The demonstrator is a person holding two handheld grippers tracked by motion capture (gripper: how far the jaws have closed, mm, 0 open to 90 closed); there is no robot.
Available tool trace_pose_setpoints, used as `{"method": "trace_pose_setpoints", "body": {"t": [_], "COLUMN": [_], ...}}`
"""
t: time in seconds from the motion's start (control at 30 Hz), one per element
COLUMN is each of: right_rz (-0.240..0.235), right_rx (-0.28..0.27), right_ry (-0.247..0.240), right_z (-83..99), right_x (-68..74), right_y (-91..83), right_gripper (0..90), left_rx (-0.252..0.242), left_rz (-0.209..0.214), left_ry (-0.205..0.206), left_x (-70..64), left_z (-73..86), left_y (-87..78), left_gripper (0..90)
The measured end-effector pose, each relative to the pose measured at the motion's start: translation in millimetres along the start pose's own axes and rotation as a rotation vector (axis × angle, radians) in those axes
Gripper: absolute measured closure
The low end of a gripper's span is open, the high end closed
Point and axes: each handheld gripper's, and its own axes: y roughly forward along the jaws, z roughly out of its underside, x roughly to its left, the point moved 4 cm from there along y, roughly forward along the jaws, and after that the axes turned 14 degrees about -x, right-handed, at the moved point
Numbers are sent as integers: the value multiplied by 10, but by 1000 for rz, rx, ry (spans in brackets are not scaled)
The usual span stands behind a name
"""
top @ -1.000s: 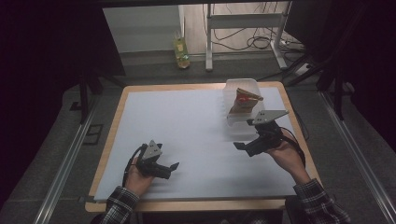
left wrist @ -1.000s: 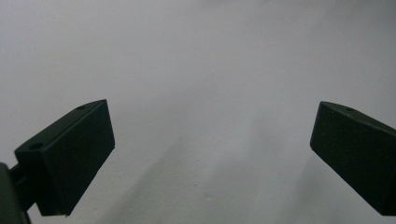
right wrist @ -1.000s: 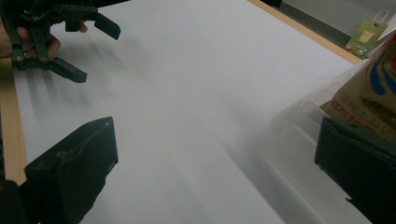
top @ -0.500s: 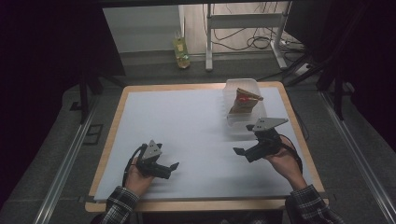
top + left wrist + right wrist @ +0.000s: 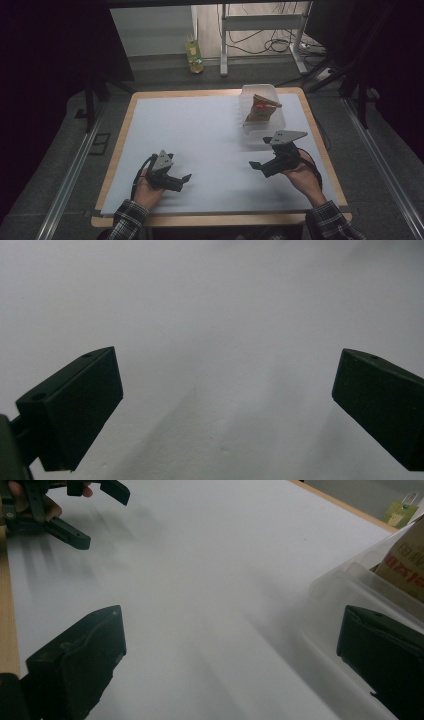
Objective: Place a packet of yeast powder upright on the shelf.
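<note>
- right gripper (image 5: 260, 167) at 4 o'clock on the table, held in the person's right hand (image 5: 300, 172); jaws spread wide, nothing between them
- right gripper view: own jaws far apart over bare white sheet, right gripper (image 5: 230, 675) gripping nothing
- clear plastic bin (image 5: 249, 95) at 1 o'clock on the table, just beyond the right gripper at its 12 o'clock, not touching it
- brown packet (image 5: 262, 107) with red print stands tilted inside the bin, leaning on its wall
- right gripper view: bin (image 5: 340, 600) wall sits right by the right-hand jaw, packet (image 5: 405, 565) corner above it
- left gripper (image 5: 182, 181) at 7 o'clock on the table, in the left hand (image 5: 147, 187); jaws wide apart, holding nothing
- left gripper view: left gripper (image 5: 227, 410) over plain white sheet, nothing in the gap
- white sheet (image 5: 200, 135) covers the table (image 5: 127, 117); wooden edge shows around it
- between the two grippers only bare sheet, well apart
- yellow-green bag (image 5: 194, 52) on the floor at 12 o'clock past the table, near metal frame legs (image 5: 223, 47)
- cables (image 5: 270, 46) on the floor behind
</note>
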Motion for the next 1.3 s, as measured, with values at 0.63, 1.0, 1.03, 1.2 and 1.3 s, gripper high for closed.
{"method": "trace_pose_setpoints", "body": {"t": [0.63, 1.0, 1.03, 1.2, 1.3], "right_rz": [-17, -39, -41, -35, -35], "right_rx": [21, 82, 92, 148, 157], "right_ry": [23, 24, 22, -17, -23], "right_z": [237, 414, 436, 534, 549], "right_x": [63, 131, 135, 137, 127], "right_y": [165, 312, 326, 382, 385], "right_gripper": [0, 0, 0, 0, 0], "left_rx": [-1, 5, 7, 13, 12], "left_rz": [7, 15, 15, 15, 15], "left_ry": [0, -3, -2, 4, 5], "left_x": [1, -5, -5, -8, -7], "left_z": [-1, 8, 9, 12, 7], "left_y": [-2, 7, 8, 12, 17], "left_gripper": [0, 0, 0, 0, 0]}}
